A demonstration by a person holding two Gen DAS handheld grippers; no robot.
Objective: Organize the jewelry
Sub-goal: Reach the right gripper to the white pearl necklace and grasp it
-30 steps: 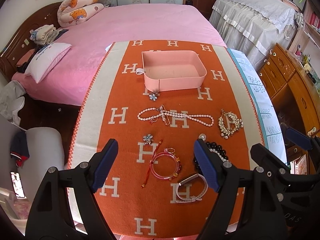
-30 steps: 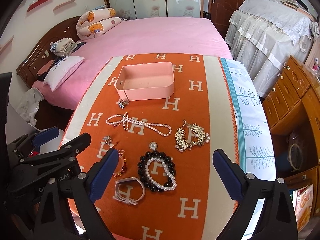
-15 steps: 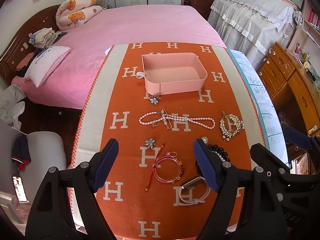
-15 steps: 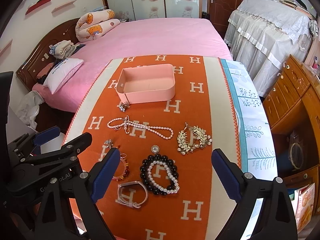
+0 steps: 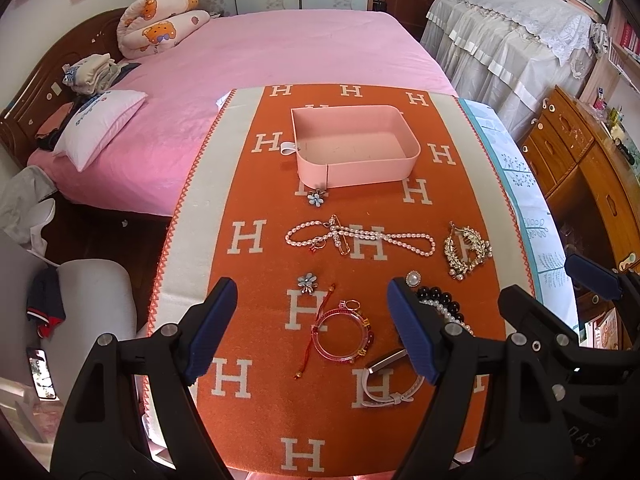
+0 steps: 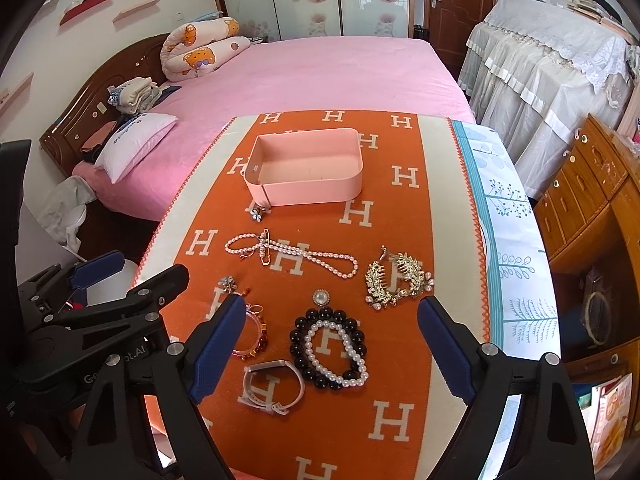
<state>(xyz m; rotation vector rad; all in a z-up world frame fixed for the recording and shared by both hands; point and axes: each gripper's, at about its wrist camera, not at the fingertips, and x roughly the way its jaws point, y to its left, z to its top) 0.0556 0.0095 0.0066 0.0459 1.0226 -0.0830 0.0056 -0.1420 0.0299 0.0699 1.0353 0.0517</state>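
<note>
The left hand-held gripper (image 5: 310, 330) hangs released above the near left part of the tabletop (image 5: 192, 216), nothing between its pads. Below it lie a clear pink bangle (image 5: 343, 334) with a red cord, and a white watch band (image 5: 390, 384) nearest the near edge. A small flower brooch (image 5: 307, 282) sits just beyond the bangle. At mid-tabletop a pearl necklace (image 5: 360, 238) stretches left to right, and toward the far edge stands the empty pink tray (image 5: 356, 168), another flower brooch (image 5: 316, 198) just by its near left corner. The right hand-held gripper (image 6: 332, 340) has just been narrowing a little yet stands wide apart, gripping nothing, over a black bead bracelet (image 6: 326, 346) ringing a white pearl one. Toward the right edge lies a gold hair comb (image 6: 398, 282).
</note>
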